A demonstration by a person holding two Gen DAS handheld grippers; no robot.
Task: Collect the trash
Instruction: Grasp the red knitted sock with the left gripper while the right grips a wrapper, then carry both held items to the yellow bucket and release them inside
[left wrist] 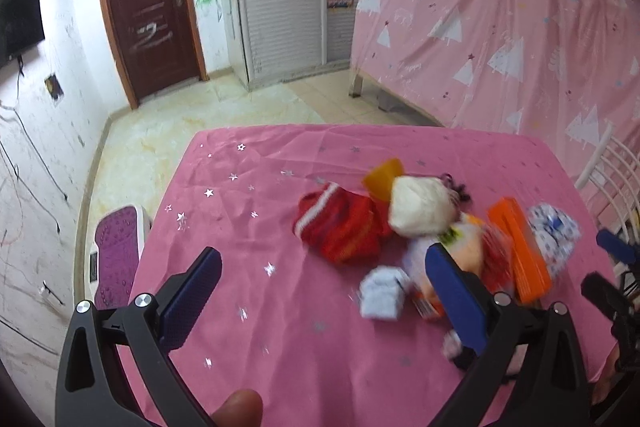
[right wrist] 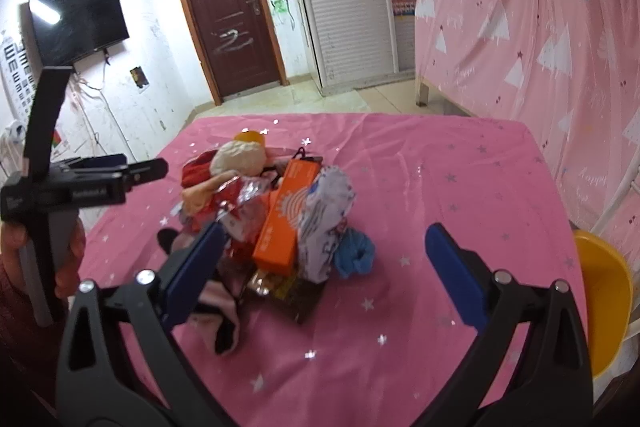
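Both grippers' fingers spread, empty. Only right wrist view shows yellow bin (right wrist: 604,307); blurry orange box (left wrist: 520,251), probably trash.

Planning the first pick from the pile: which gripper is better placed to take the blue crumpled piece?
Right. The right gripper is open, and the blue crumpled piece lies between its fingers at the pile's near edge. The left gripper is open too, but off to the pile's left side.

Black claw (right wrist: 320,259) frames, blue pads (right wrist: 454,273), silver screws (right wrist: 501,277)
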